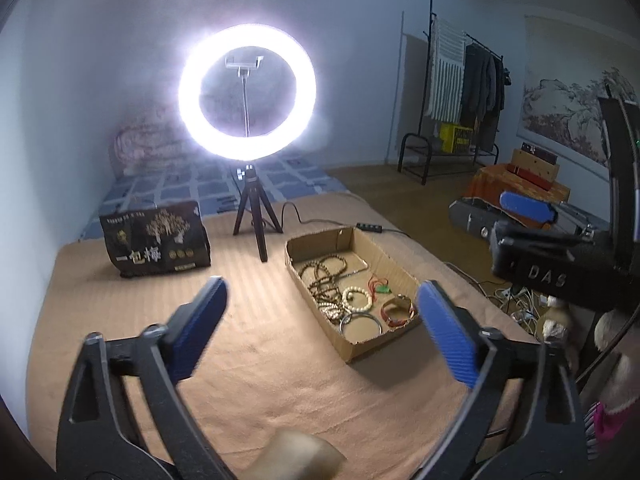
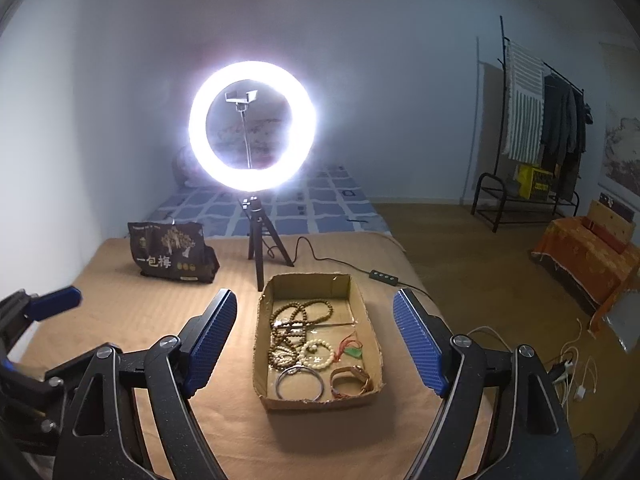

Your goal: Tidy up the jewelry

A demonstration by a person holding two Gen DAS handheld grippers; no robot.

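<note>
The left tongs [image 1: 320, 320] fill the lower frame of the left wrist view, spread wide and holding nothing, raised above the tan bed cover [image 1: 248, 344]. The right tongs [image 2: 314, 344] are likewise spread and empty, bracketing the cardboard tray [image 2: 362, 300] at frame centre. Inside it lie brown bead strands [image 2: 300, 312], a white bead bracelet [image 2: 318, 354], a metal bangle [image 2: 299, 383] and a leather strap [image 2: 352, 380]. A lit ring light [image 2: 252, 126] stands behind, upper centre.

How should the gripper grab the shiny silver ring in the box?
Probably pinch the silver bangle across its thin rim, coming straight down from above. It lies flat in the cardboard box, near the front wall, so a sideways approach is blocked. The open right gripper is nearest.
</note>
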